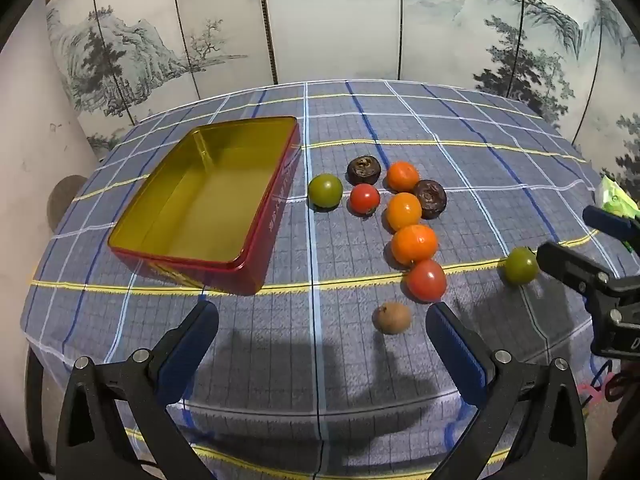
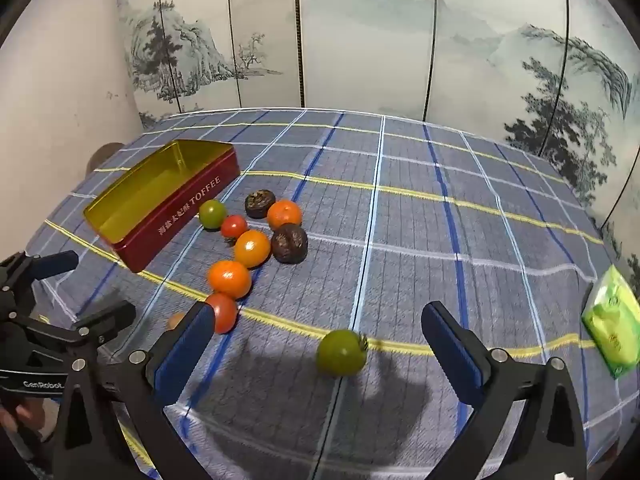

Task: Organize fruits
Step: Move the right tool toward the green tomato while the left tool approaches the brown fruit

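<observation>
An open red toffee tin [image 1: 208, 196] with a gold inside stands empty at the left; it also shows in the right wrist view [image 2: 160, 204]. A cluster of small fruits lies right of it: a green tomato [image 1: 325, 190], red tomatoes [image 1: 364, 198] [image 1: 427, 280], orange fruits [image 1: 414, 244], two dark brown ones [image 1: 363, 170]. A brown longan [image 1: 392, 317] lies between my left gripper's [image 1: 322, 320] open fingers. A second green tomato [image 2: 342, 352] lies between my right gripper's [image 2: 320, 324] open fingers. Both grippers are empty.
The round table wears a blue plaid cloth [image 1: 460, 128]. A green packet [image 2: 612, 328] lies at its right edge. A painted folding screen [image 1: 340, 20] stands behind the table. In the left wrist view, the right gripper [image 1: 560, 240] reaches in at the right edge.
</observation>
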Demonstrator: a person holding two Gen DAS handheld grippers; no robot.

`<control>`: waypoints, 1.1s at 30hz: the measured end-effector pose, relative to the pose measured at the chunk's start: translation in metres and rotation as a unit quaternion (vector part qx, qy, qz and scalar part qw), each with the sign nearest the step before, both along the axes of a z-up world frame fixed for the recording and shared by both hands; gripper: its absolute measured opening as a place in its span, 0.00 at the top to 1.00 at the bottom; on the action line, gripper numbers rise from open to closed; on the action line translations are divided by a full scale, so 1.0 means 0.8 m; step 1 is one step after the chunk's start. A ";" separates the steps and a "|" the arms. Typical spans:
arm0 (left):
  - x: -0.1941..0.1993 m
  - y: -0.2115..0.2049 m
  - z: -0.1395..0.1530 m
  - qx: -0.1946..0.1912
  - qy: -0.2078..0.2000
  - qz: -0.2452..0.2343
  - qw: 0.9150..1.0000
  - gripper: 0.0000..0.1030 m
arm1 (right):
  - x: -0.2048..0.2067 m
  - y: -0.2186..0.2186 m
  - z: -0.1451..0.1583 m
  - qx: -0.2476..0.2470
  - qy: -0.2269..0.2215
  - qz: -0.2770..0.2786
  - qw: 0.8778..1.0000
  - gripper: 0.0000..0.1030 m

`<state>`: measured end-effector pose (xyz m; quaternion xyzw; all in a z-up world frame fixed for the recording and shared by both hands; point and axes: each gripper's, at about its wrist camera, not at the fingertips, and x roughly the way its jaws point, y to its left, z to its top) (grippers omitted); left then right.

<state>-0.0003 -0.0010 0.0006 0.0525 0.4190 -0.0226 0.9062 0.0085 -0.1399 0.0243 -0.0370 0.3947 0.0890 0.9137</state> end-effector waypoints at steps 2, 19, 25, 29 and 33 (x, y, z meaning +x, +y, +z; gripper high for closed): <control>0.000 -0.002 -0.001 0.002 0.000 0.005 1.000 0.00 | 0.001 0.002 -0.001 -0.003 0.008 0.006 1.000 0.01; -0.015 0.021 -0.015 -0.018 0.023 0.022 0.999 0.00 | -0.022 0.020 -0.014 -0.009 0.019 0.009 1.000 0.01; -0.016 0.018 -0.018 -0.015 0.027 0.021 0.999 0.00 | -0.019 0.022 -0.021 -0.008 0.031 0.012 0.999 0.01; -0.015 0.018 -0.019 -0.015 0.027 0.021 0.999 0.00 | -0.018 0.022 -0.027 -0.012 0.037 0.008 0.999 0.01; -0.015 0.017 -0.019 -0.016 0.029 0.020 0.999 0.00 | -0.017 0.020 -0.030 -0.009 0.042 0.007 0.999 0.01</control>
